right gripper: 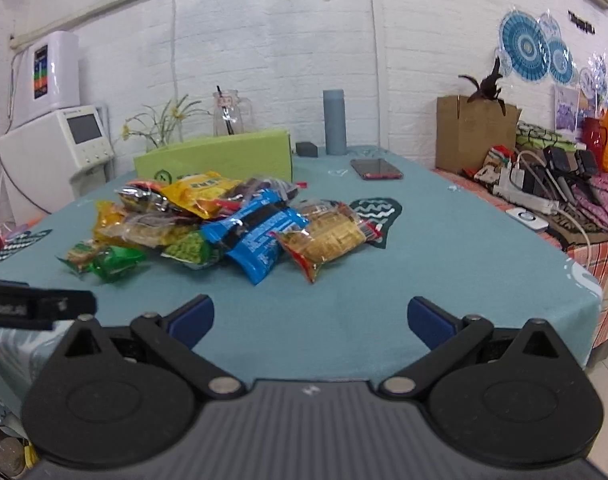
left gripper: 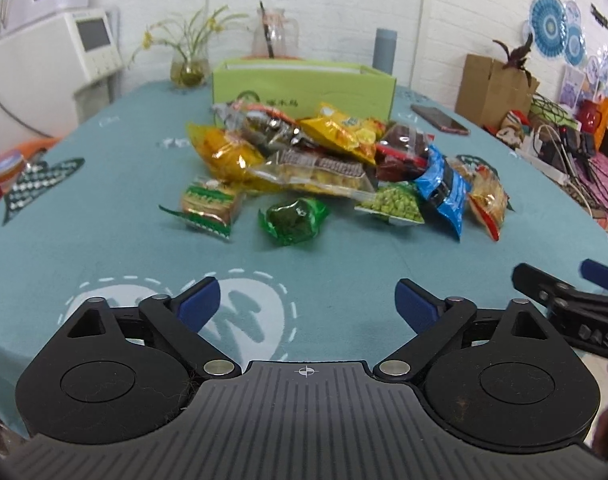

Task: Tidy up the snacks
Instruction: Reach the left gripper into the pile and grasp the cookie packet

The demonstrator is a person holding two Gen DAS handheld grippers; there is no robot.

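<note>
A pile of snack packets (left gripper: 324, 160) lies mid-table on the teal cloth; it also shows in the right wrist view (right gripper: 224, 220). It includes a green packet (left gripper: 294, 220), a blue packet (left gripper: 444, 188), a yellow bag (left gripper: 344, 128) and a bag of green peas (left gripper: 396, 202). A green cardboard box (left gripper: 304, 84) stands open behind the pile. My left gripper (left gripper: 307, 304) is open and empty, short of the pile. My right gripper (right gripper: 310, 320) is open and empty, near the table's front edge, also seen in the left wrist view (left gripper: 568, 300).
A phone (left gripper: 440, 118), a grey flask (left gripper: 384, 50), a glass jug (left gripper: 274, 34) and a plant vase (left gripper: 188, 68) stand at the back of the table (left gripper: 104, 240). A cardboard box (right gripper: 474, 136) and cables lie on a bench at the right.
</note>
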